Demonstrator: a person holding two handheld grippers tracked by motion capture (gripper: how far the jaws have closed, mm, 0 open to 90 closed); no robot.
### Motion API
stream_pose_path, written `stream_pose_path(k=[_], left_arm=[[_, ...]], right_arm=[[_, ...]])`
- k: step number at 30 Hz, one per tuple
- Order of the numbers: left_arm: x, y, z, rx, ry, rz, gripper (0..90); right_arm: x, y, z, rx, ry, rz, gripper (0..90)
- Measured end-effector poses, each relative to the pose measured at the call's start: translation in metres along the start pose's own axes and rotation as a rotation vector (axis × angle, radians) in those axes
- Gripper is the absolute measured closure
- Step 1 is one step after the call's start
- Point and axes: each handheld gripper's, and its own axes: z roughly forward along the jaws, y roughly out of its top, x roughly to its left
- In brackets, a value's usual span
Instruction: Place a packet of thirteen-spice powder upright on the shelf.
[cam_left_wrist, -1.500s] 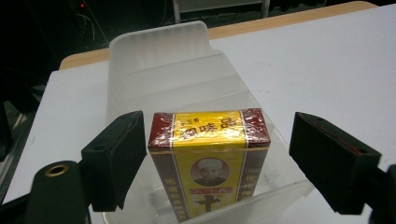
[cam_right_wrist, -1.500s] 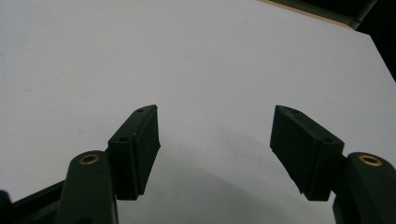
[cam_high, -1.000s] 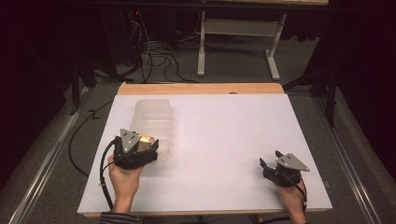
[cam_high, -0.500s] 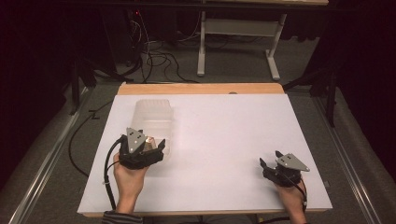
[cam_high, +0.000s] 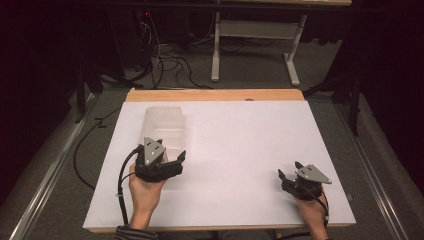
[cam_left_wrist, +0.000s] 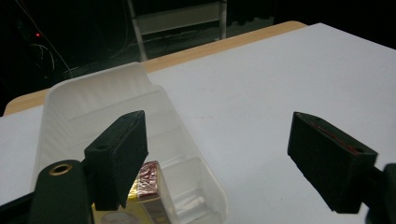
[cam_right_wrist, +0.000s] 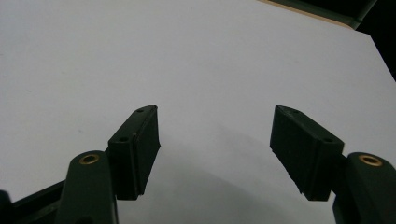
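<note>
A clear plastic tray (cam_high: 165, 125) lies on the left part of the white table top (cam_high: 240, 145). In the left gripper view the tray (cam_left_wrist: 116, 93) holds a small yellow and dark red box (cam_left_wrist: 147, 186) at its near end. My left gripper (cam_high: 172, 157) sits at that near end, open; its jaws have just been closing a little. In its own view the left gripper (cam_left_wrist: 217, 123) has one jaw over the tray and the other over bare table, with the tray's near corner between them and untouched. My right gripper (cam_high: 290, 169) rests open at the near right; in its own view the right gripper (cam_right_wrist: 215, 112) holds nothing.
A strip of wooden table edge (cam_high: 215, 95) shows beyond the white sheet. Behind the table, cables (cam_high: 165, 60) lie on the floor beside a metal desk frame (cam_high: 250, 35). A black cable (cam_high: 122, 180) trails from the left gripper.
My left gripper has shifted slightly to the right at the tray's near end and now covers the box in the high view. The right gripper has stayed put.
</note>
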Motion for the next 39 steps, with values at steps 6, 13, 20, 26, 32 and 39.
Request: stream_pose_path(k=[6,13,20,26,32,39], left_arm=[[-0.006,0.001,0.002,0.000,-0.021,0.007,21.0],[-0.014,0.001,0.007,0.002,-0.049,0.017,21.1],[-0.022,0.001,0.010,-0.001,-0.073,0.026,21.1],[-0.027,0.001,0.012,-0.001,-0.098,0.024,21.1],[-0.031,-0.001,0.014,-0.002,-0.114,0.022,21.1],[-0.039,-0.001,0.016,-0.002,-0.133,0.029,21.1]], right_arm=[[0.000,0.000,0.000,0.000,0.000,-0.003,33.1],[0.000,0.000,0.000,-0.004,0.001,-0.003,33.1],[0.000,0.000,0.000,-0.004,0.001,-0.011,33.1],[0.000,0.000,0.000,-0.006,-0.001,-0.006,33.1],[0.000,0.000,0.000,-0.007,-0.001,-0.008,33.0],[0.000,0.000,0.000,-0.002,0.001,-0.010,32.9]])
